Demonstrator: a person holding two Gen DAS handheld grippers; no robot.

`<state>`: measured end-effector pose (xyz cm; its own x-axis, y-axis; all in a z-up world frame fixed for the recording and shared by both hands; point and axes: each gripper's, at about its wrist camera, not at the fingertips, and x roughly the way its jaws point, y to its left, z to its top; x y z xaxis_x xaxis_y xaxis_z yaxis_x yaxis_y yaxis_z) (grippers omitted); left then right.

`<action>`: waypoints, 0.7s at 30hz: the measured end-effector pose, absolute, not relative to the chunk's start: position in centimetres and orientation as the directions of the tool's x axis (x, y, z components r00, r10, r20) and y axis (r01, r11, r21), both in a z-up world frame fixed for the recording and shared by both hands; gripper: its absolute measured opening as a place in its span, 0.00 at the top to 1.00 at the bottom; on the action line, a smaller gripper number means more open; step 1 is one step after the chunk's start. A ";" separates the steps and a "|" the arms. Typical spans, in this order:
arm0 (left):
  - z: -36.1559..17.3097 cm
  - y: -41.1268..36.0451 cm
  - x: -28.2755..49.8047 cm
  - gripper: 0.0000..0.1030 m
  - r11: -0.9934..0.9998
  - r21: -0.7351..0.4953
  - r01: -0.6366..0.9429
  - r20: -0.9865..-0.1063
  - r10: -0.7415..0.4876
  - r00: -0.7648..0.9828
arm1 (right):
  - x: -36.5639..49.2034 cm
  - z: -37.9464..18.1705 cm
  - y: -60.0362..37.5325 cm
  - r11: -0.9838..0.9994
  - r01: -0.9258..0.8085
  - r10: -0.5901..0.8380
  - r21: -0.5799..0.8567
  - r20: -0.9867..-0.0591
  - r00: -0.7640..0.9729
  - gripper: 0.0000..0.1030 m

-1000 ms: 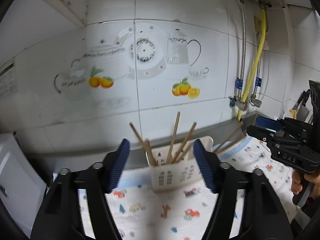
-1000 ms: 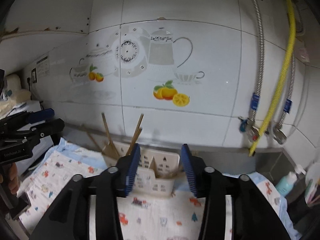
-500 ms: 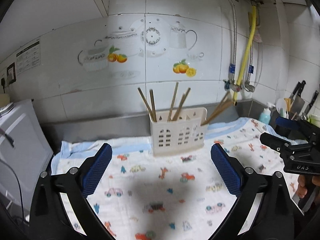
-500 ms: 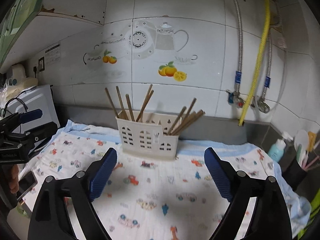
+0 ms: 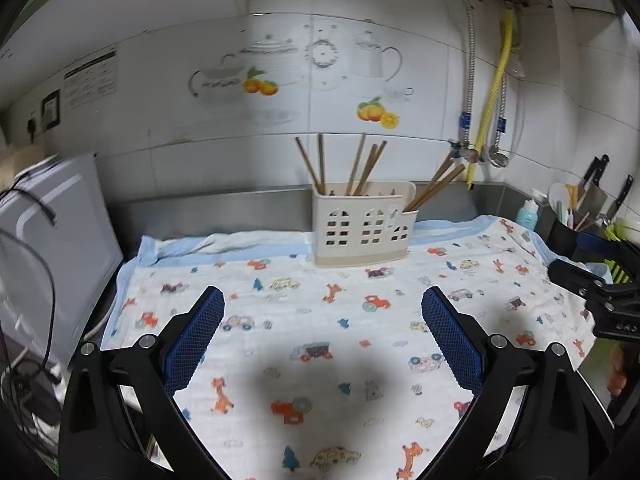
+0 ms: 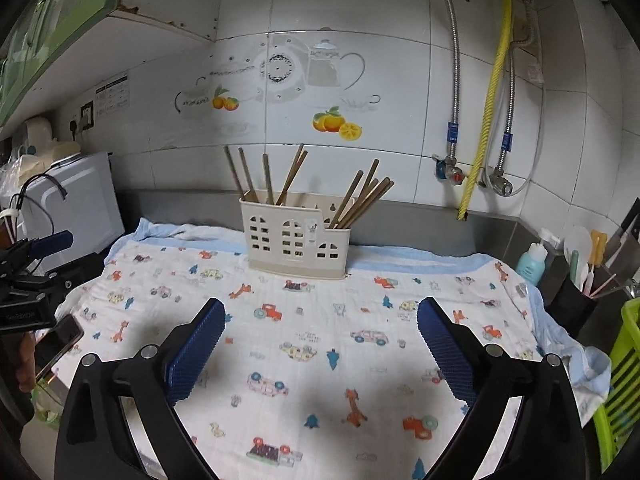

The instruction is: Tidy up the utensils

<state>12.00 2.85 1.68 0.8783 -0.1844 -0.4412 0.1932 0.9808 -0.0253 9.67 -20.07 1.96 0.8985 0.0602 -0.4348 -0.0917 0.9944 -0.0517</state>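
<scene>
A cream plastic utensil holder (image 5: 362,222) (image 6: 296,240) stands at the back of a cartoon-print cloth (image 5: 340,320) (image 6: 320,320). Several wooden chopsticks (image 5: 362,164) (image 6: 288,176) stand in it, more leaning in its lower right compartment (image 5: 438,184) (image 6: 366,196). My left gripper (image 5: 322,344) is open and empty, well in front of the holder; it also shows at the left edge of the right wrist view (image 6: 36,268). My right gripper (image 6: 320,344) is open and empty, equally far back; it also shows at the right edge of the left wrist view (image 5: 600,288).
A white appliance (image 5: 44,248) with cables stands left of the cloth. At the right are a blue bottle (image 6: 532,260), a dark cup of utensils (image 6: 576,292), knives (image 5: 596,172) and a green basket (image 6: 624,380). Tiled wall and pipes (image 6: 488,92) lie behind. A phone (image 6: 60,344) lies left.
Both grippers have pulled back from close around the holder and opened wide. The holder with its chopsticks now stands farther off on the cloth.
</scene>
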 end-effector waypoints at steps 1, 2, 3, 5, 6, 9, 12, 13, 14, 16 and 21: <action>1.6 3.1 11.7 0.05 0.981 -0.036 0.193 -0.445 -0.188 0.875 | 9.3 2.0 -19.9 0.995 -0.086 0.053 -0.059 -0.431 0.901 0.09; 1.5 3.3 11.5 0.05 0.980 -0.043 0.195 -0.448 -0.193 0.873 | 9.0 2.0 -19.9 0.995 -0.078 0.043 -0.066 -0.427 0.903 0.09; 1.4 3.4 11.2 0.05 0.979 -0.046 0.196 -0.451 -0.196 0.871 | 8.6 2.0 -19.7 0.995 -0.070 0.032 -0.077 -0.421 0.906 0.09; 1.3 3.4 10.6 0.05 0.981 -0.037 0.190 -0.450 -0.186 0.873 | 7.7 2.0 -19.6 0.994 -0.061 0.020 -0.086 -0.413 0.910 0.08; 1.3 3.3 10.2 0.05 0.981 -0.031 0.191 -0.448 -0.185 0.875 | 7.4 2.0 -19.5 0.994 -0.060 0.020 -0.086 -0.411 0.911 0.08; 1.3 3.1 9.2 0.05 0.980 -0.016 0.196 -0.443 -0.183 0.878 | 6.5 1.9 -19.7 0.996 -0.059 0.025 -0.071 -0.410 0.912 0.08; 1.5 2.8 8.3 0.05 0.981 -0.004 0.194 -0.434 -0.176 0.884 | 5.8 1.7 -19.7 0.996 -0.061 0.029 -0.064 -0.412 0.911 0.08; 1.5 2.8 8.0 0.05 0.981 -0.007 0.193 -0.434 -0.177 0.883 | 5.5 1.6 -19.7 0.996 -0.061 0.028 -0.065 -0.413 0.910 0.08; 1.6 2.8 7.8 0.05 0.981 -0.011 0.195 -0.434 -0.181 0.882 | 5.3 1.6 -19.7 0.996 -0.057 0.025 -0.067 -0.412 0.911 0.08; 1.7 2.7 7.4 0.05 0.979 -0.013 0.201 -0.432 -0.187 0.882 | 4.9 1.6 -19.7 0.996 -0.057 0.026 -0.064 -0.409 0.912 0.08; 1.6 2.8 6.8 0.05 0.980 -0.027 0.198 -0.438 -0.190 0.879 | 3.8 1.5 -19.7 0.997 -0.055 0.027 -0.057 -0.403 0.915 0.08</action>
<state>6.81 2.75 1.62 0.8788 -0.1895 -0.4379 0.1978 0.9799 -0.0271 3.78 -19.72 1.54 0.9147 0.0274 -0.4033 -0.0550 0.9969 -0.0570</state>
